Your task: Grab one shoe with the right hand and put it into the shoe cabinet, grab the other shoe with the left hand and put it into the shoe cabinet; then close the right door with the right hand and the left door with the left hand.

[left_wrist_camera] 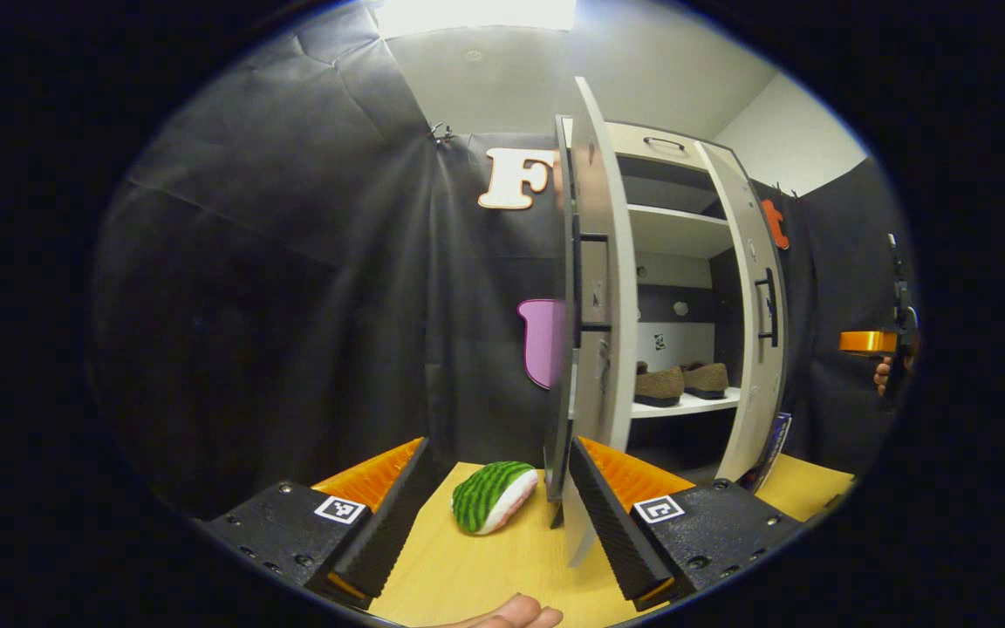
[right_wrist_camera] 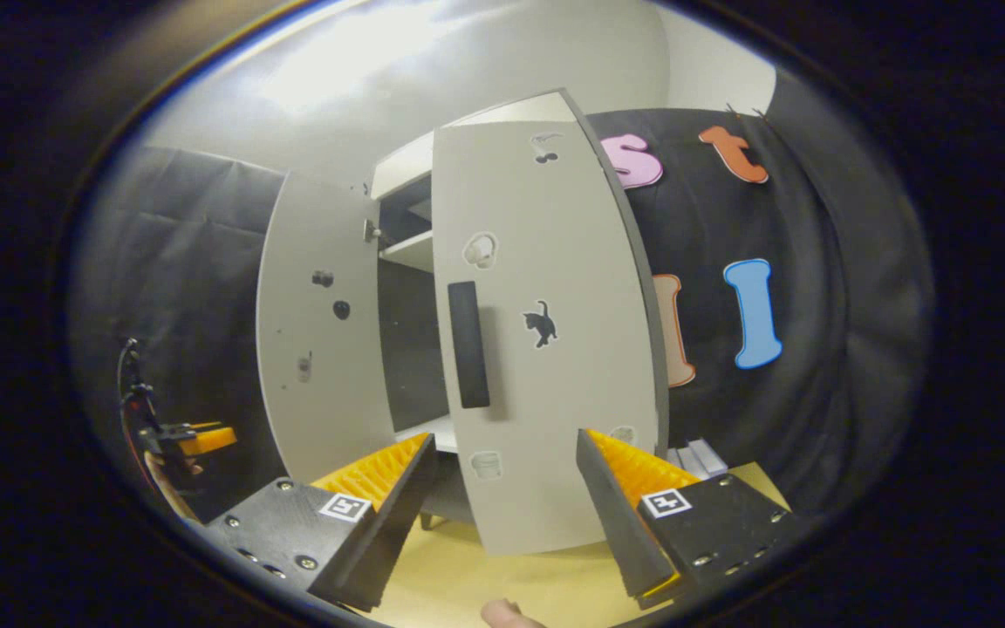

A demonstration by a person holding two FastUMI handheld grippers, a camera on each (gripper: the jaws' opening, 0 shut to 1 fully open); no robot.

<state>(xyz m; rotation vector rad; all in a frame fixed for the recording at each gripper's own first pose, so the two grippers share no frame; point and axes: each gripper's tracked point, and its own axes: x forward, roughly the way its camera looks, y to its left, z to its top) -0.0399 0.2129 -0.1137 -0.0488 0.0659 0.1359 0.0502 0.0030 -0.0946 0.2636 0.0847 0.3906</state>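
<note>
Shoes (left_wrist_camera: 681,382) are sitting on the shoe cabinet shelf (left_wrist_camera: 686,406); door-closing step. Right hand-held gripper (right_wrist_camera: 502,488) is facing the right door (right_wrist_camera: 546,349), released, empty; left hand-held gripper (left_wrist_camera: 498,497) likewise. Next: pushing it shut

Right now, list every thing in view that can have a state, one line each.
Left door: open, swung out edge-on toward the left claw.
Right door: partly open.
Shoes: both inside the cabinet, side by side on a shelf.
Left claw: open, holding nothing.
Right claw: open, holding nothing, facing the right door's handle.
Watermelon toy: lying on the table.
</note>
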